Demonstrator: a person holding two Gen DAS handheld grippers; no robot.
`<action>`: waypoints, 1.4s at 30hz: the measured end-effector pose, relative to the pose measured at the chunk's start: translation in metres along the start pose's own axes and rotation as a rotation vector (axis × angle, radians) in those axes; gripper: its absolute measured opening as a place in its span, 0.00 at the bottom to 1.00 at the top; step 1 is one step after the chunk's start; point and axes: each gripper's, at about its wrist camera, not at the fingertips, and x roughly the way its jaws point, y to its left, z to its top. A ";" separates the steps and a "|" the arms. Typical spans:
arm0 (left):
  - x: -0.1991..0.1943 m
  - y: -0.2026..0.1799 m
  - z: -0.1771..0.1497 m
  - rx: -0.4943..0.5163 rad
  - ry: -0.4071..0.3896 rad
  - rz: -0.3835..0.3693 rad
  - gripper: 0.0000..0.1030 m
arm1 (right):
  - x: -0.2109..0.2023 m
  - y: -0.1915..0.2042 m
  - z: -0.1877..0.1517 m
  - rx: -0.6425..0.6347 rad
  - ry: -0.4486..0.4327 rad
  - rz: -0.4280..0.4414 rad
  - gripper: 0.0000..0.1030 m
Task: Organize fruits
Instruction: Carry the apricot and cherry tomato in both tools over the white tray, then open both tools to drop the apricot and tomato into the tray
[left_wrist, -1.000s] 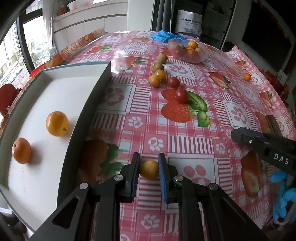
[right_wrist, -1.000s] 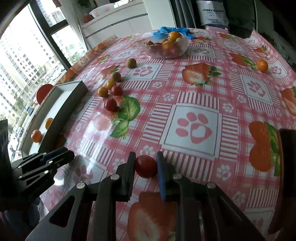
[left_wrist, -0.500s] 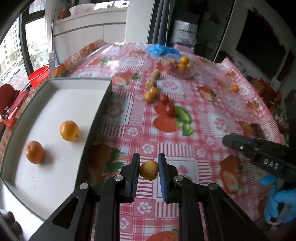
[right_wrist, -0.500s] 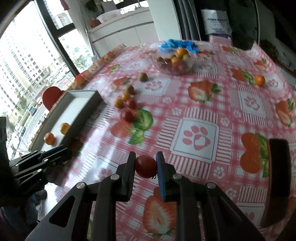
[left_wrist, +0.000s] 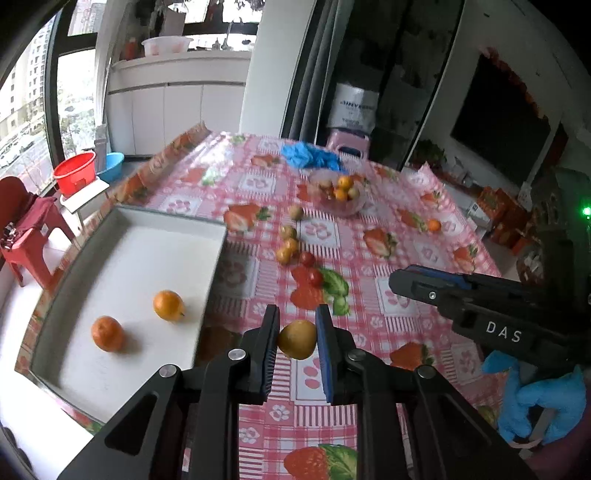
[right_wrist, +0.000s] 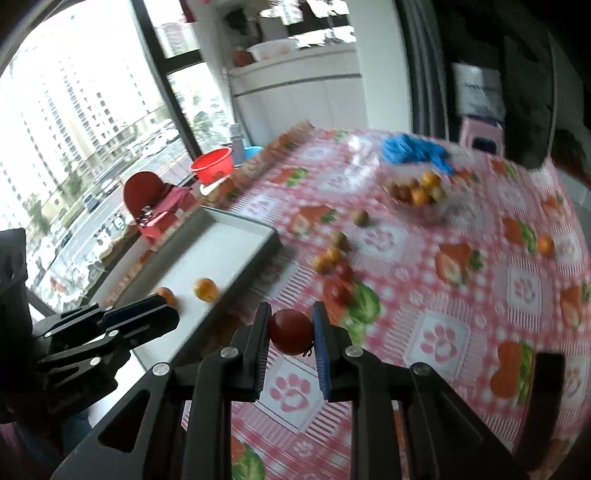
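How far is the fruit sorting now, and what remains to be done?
Done: two oranges lie in the white tray. In hand: the left gripper is shut on a yellow fruit, the right gripper on a red tomato, both lifted above the table. Left: loose fruits on the tablecloth, one small orange far off, and the full glass bowl.

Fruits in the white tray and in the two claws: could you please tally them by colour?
Orange fruits: 2, in the white tray
Yellow fruit: 1, in the left claw
Red tomato: 1, in the right claw
Total: 4
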 end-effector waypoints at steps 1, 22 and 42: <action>-0.004 0.003 0.003 0.000 -0.011 0.005 0.21 | -0.002 0.006 0.006 -0.014 -0.005 0.009 0.23; -0.030 0.126 0.053 -0.192 -0.137 0.234 0.21 | 0.074 0.090 0.099 -0.112 0.097 0.166 0.23; 0.075 0.180 0.002 -0.274 0.104 0.326 0.21 | 0.229 0.097 0.052 -0.026 0.378 0.191 0.25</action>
